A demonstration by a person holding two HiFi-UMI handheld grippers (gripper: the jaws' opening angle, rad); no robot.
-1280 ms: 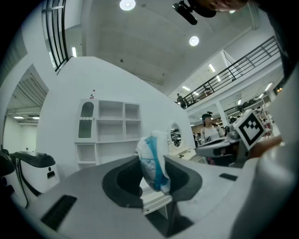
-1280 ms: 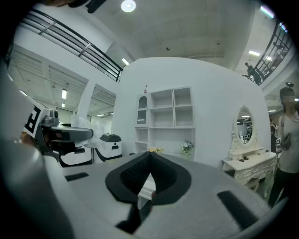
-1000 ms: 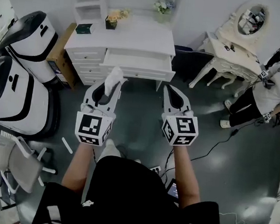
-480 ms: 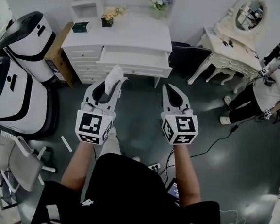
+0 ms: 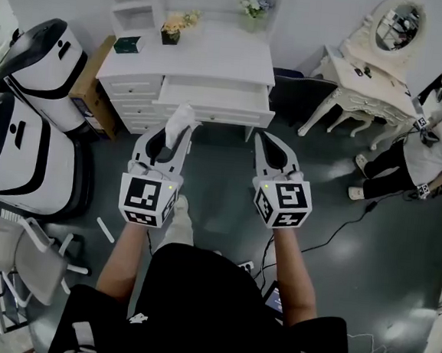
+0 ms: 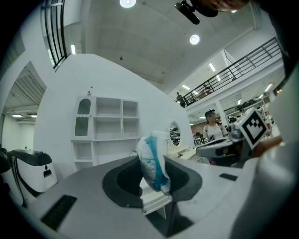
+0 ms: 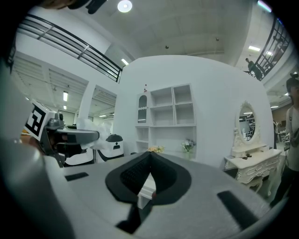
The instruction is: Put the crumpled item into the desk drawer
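Note:
My left gripper [image 5: 181, 124] is shut on a crumpled white and blue item [image 5: 181, 119], which sticks up from between the jaw tips; in the left gripper view the crumpled item [image 6: 152, 161] fills the gap of the left gripper [image 6: 154, 179]. Ahead stands a white desk [image 5: 193, 54] with its wide middle drawer [image 5: 215, 96] pulled open. The item hangs just short of the drawer's front edge. My right gripper [image 5: 264, 137] is level with the left one, jaw tips touching and nothing held; the right gripper [image 7: 149, 154] points at the desk.
Small flower pots [image 5: 174, 30] and a dark box [image 5: 129, 44] sit on the desktop. Two large white machines [image 5: 27, 109] stand to the left, a folding chair [image 5: 14, 257] at lower left. A white dressing table [image 5: 368, 77] and a standing person [image 5: 427, 151] are at right. Cables [image 5: 331, 235] cross the dark floor.
The view has shifted slightly, so the desk sits a touch higher and nearer. Both grippers keep their pose and the item stays gripped.

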